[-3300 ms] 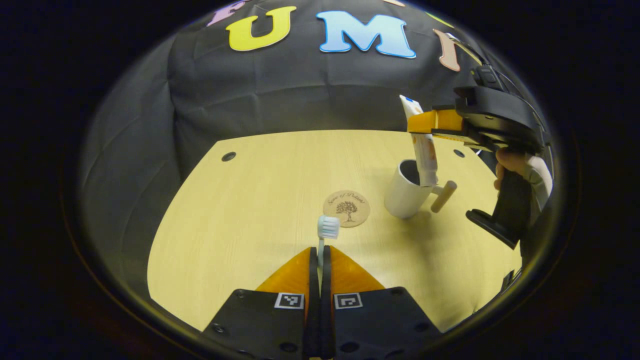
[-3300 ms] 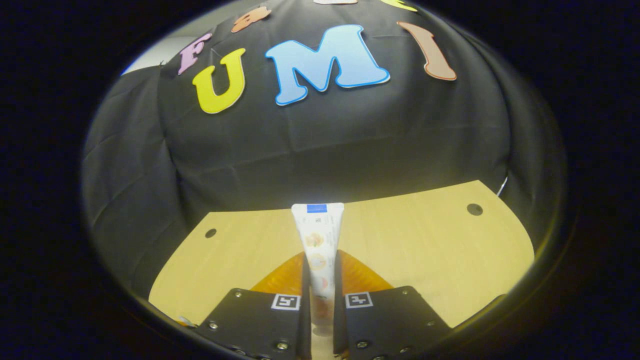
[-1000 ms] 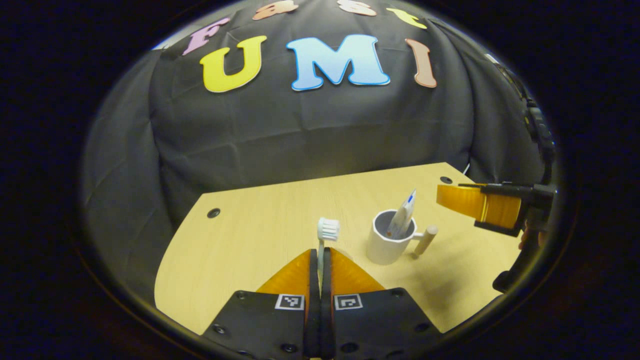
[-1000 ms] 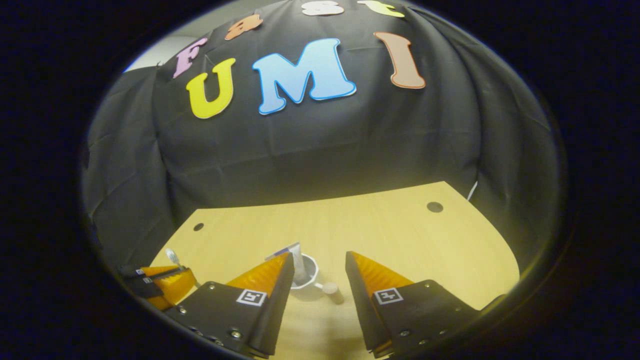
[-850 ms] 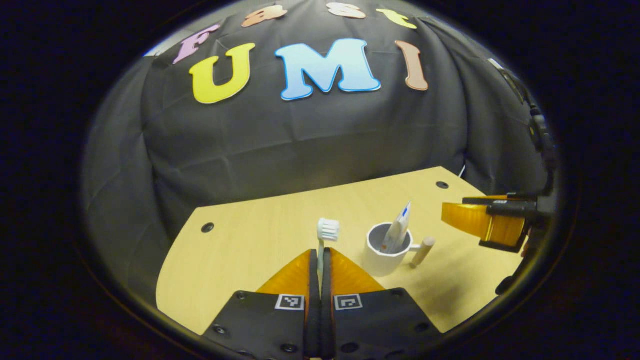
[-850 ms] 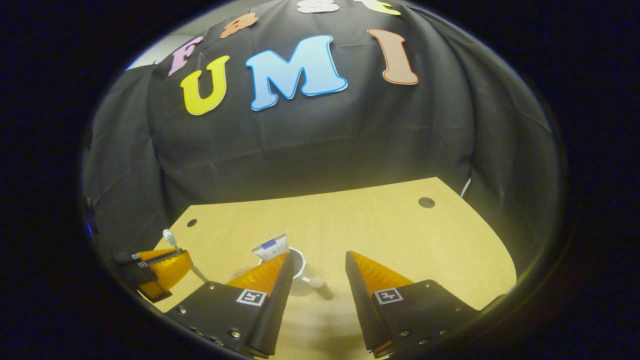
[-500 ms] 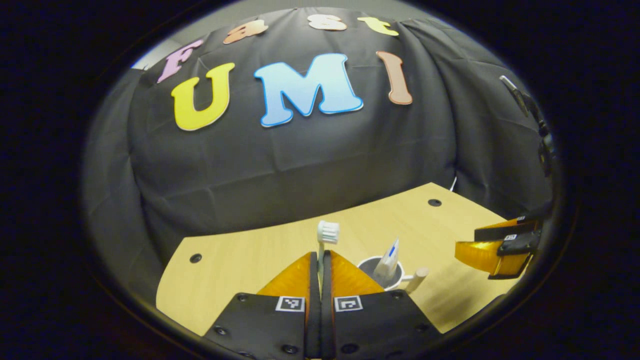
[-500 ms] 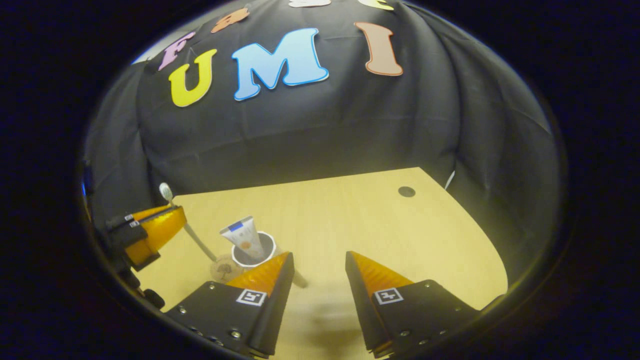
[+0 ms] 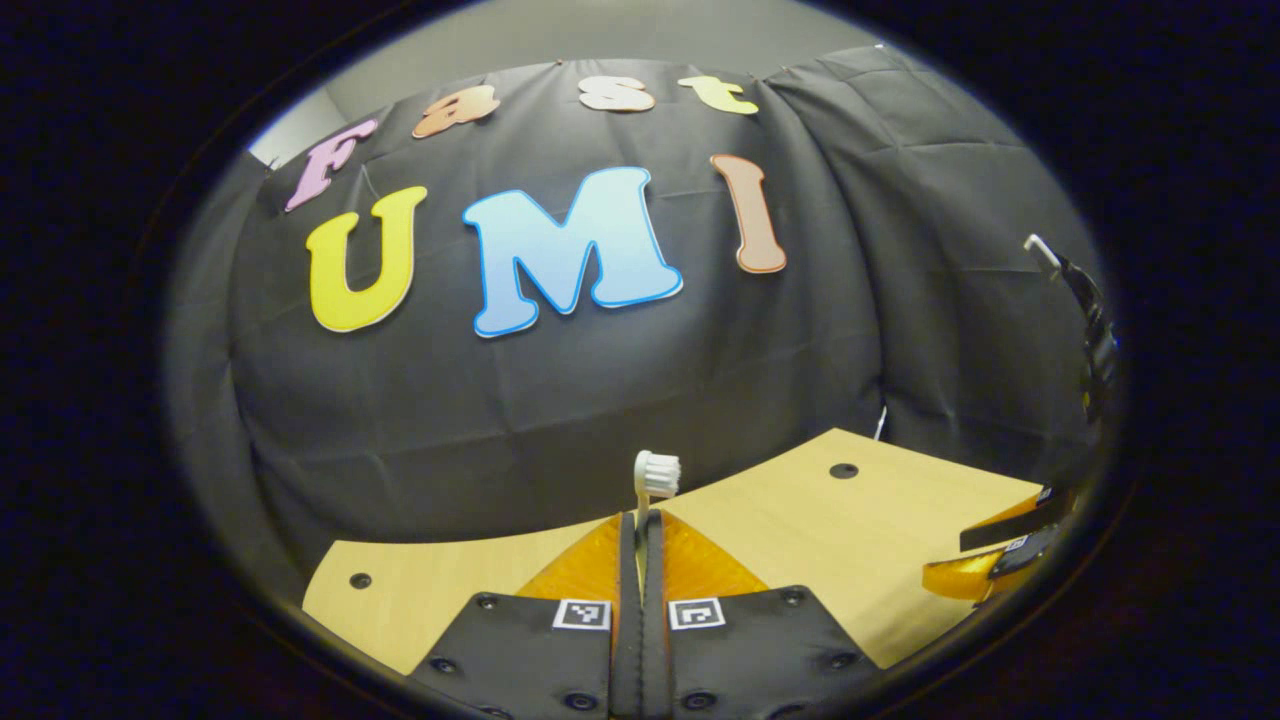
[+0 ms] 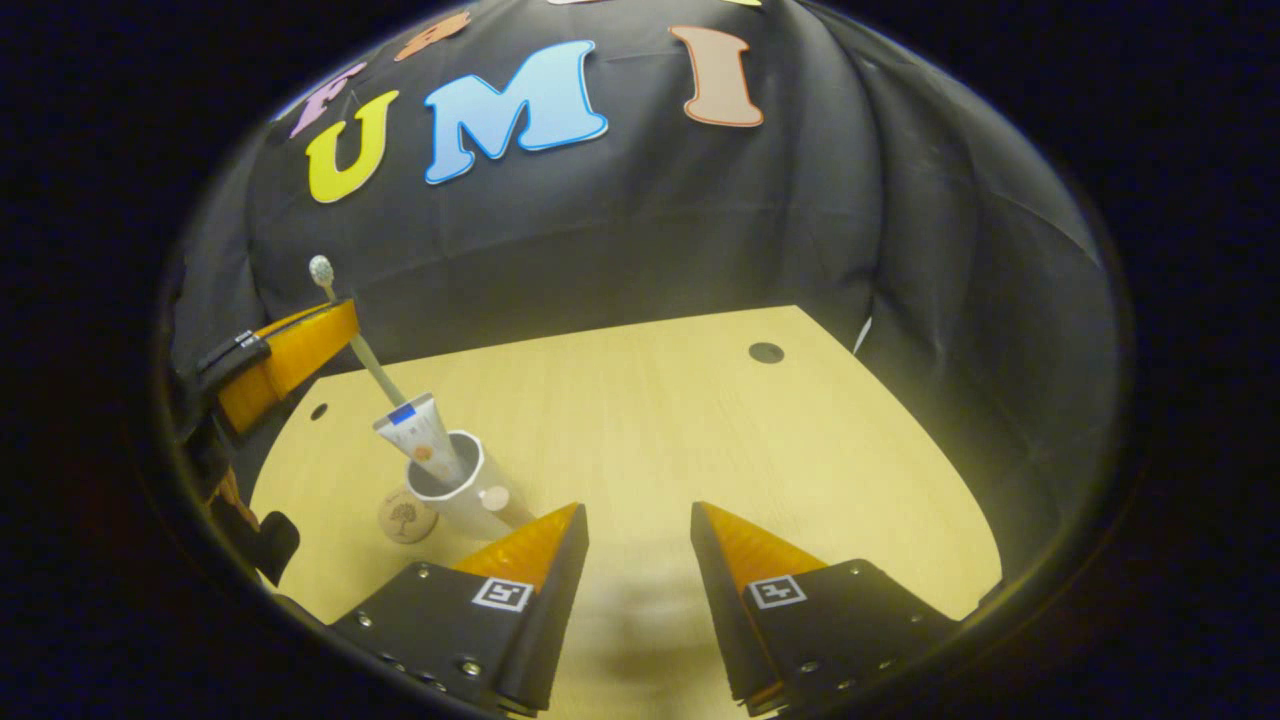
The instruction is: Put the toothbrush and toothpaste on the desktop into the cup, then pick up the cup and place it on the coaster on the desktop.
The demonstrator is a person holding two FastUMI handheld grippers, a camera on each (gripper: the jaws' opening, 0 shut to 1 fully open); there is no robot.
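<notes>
On the table (image 10: pixel 700 420), left of centre in the right gripper view, stands the cup (image 10: pixel 462 495), its handle toward the camera. Toothpaste (image 10: pixel 418 435) leans inside the cup, flat end up and tilted left. Coaster (image 10: pixel 407 519) lies flat just left of the cup, bare. Right tongs (image 10: pixel 635 520) hover low over the table, fingers apart, nothing between them. Left tongs (image 9: pixel 640 525) are clamped on the toothbrush (image 9: pixel 655 475), held upright, bristle head up; the right gripper view shows its shaft slanting down to just above the cup, lower end hidden behind the toothpaste.
</notes>
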